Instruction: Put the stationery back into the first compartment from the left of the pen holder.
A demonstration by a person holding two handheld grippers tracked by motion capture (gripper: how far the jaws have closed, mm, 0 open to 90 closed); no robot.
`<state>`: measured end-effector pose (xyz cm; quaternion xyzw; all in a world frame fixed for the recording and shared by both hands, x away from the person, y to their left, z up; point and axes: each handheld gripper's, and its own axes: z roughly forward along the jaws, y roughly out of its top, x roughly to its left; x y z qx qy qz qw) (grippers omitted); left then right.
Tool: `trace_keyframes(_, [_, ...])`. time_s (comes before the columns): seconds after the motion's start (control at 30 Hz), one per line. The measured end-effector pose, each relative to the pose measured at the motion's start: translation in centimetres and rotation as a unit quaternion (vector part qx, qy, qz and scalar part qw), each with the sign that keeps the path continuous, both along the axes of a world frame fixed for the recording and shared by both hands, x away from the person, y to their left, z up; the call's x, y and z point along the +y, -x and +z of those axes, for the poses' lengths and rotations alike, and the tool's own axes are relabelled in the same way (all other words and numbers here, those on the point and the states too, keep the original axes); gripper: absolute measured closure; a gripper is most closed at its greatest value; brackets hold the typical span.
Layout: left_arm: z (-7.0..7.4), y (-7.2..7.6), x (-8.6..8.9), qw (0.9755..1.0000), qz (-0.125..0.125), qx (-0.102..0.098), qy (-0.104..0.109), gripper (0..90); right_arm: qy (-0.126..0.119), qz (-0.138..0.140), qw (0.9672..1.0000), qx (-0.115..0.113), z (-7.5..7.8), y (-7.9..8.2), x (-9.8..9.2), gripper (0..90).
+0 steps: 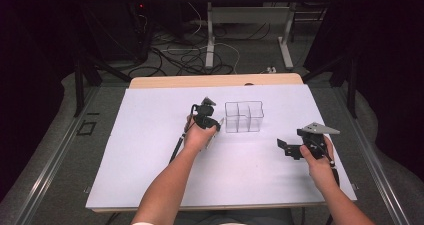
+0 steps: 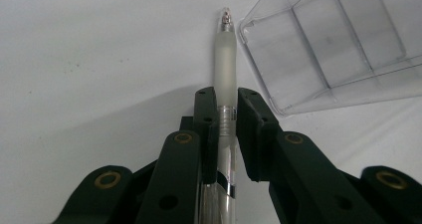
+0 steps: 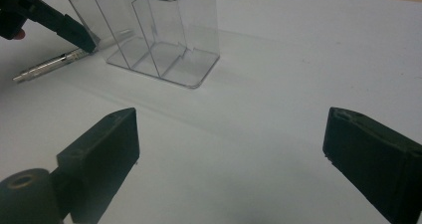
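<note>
A clear pen (image 2: pixel 225 59) with a frosted grip runs between the jaws of my left gripper (image 2: pixel 223 97), which is shut on its barrel. The pen's tip points past the corner of a clear plastic organiser (image 2: pixel 328 45) with several compartments. From above, the left gripper (image 1: pixel 205 116) sits just left of the organiser (image 1: pixel 243 116). The right gripper view shows the pen (image 3: pixel 50 64) low over the white sheet, with the left gripper's finger (image 3: pixel 74 32) on it beside the organiser (image 3: pixel 159 30). My right gripper (image 1: pixel 282 145) rests near the right edge, open (image 3: pixel 229 139), nothing between its jaws.
A white sheet (image 1: pixel 150 160) covers the tabletop, with a wooden edge (image 1: pixel 215 80) showing at the back. Beyond it, cables and the metal legs of another table (image 1: pixel 210 45) stand on the floor. Dark frame posts flank both sides.
</note>
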<state>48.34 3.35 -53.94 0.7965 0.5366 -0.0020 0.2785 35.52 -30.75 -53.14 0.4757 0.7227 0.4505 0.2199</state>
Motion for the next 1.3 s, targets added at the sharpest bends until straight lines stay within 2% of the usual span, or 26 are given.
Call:
trace_keyframes(0.77, [1.4, 0.7, 0.8, 0.9995, 0.009, -0.022, 0.022, 80.1, 0.0, -0.001, 1.0, 0.0, -0.1, -0.1, 0.1, 7.3])
trace_keyframes(1.03, [2.1, 1.0, 1.2, 0.9985, 0.013, -0.042, 0.032, 80.1, 0.0, -0.002, 1.0, 0.001, -0.1, -0.1, 0.0, 7.3])
trace_keyframes(1.3, [3.0, 1.3, 1.5, 0.9963, 0.023, -0.07, 0.043, 80.1, -0.002, -0.002, 1.0, 0.0, -0.1, -0.1, 0.0, 7.2])
